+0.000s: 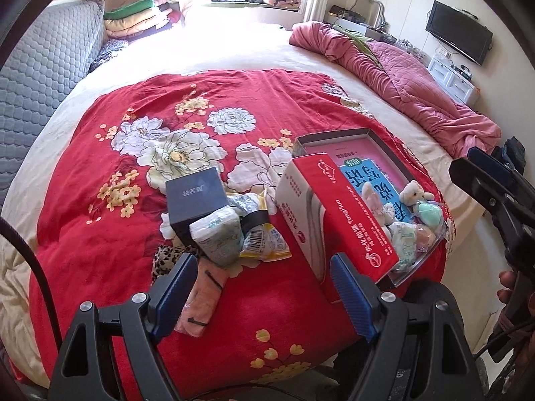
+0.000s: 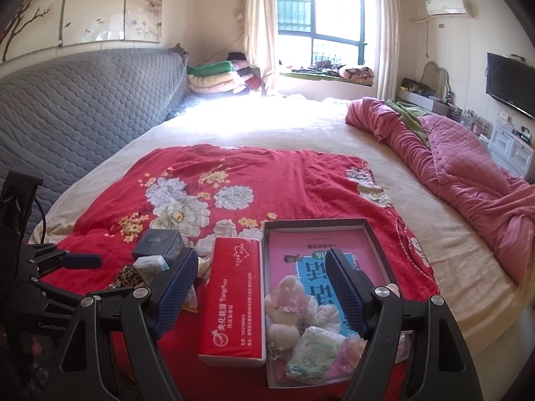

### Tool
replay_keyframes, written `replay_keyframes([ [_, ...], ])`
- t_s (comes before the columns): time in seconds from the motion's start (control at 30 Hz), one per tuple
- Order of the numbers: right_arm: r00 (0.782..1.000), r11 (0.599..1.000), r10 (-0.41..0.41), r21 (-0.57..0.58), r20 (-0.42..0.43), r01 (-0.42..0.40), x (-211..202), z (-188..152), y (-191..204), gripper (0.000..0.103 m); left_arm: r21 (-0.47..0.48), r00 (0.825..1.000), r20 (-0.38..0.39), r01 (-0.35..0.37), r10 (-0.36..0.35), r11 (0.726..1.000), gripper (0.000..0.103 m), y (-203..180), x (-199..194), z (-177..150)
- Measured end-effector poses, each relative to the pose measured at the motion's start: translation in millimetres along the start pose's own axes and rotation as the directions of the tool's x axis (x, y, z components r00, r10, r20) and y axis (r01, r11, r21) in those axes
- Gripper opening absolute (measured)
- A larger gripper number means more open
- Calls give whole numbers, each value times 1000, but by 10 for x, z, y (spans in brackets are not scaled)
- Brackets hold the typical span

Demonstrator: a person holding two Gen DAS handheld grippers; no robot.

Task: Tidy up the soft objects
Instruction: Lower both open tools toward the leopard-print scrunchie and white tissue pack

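Right wrist view: the shallow grey cardboard tray (image 2: 267,287) sits lower centre on the red floral blanket (image 2: 284,180), holding a pink plush toy (image 2: 289,297), a pale tissue pack (image 2: 314,344) and a pink-and-blue book (image 2: 311,250). A long red-and-white tissue box (image 2: 234,300) lies just beside its left wall. The right gripper (image 2: 259,290) hovers with fingers spread wide, empty. Left wrist view: the left gripper (image 1: 264,294) also stands wide apart, gripping nothing; loose packs (image 1: 217,237) and a dark blue box (image 1: 195,197) crowd left of the tissue box. Bare blanket lies open beyond.
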State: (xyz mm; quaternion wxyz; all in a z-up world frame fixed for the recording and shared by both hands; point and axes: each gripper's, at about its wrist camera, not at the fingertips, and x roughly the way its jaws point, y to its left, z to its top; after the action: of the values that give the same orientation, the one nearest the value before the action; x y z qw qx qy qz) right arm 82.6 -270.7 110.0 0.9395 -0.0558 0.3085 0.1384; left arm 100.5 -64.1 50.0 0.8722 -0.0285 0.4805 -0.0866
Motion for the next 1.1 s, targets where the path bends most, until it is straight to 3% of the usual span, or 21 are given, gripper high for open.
replay_keyframes([
  [0.53,996,993,79,-90,-39,-82,149,-2,445,80,-150,994,-38,-103,98,983,81,902,-56,-275],
  [1.1,975,964,178,-175,-134,-200,470,-172,1052,80,-197,990,-94,-126,109,972,81,1220,130,-484],
])
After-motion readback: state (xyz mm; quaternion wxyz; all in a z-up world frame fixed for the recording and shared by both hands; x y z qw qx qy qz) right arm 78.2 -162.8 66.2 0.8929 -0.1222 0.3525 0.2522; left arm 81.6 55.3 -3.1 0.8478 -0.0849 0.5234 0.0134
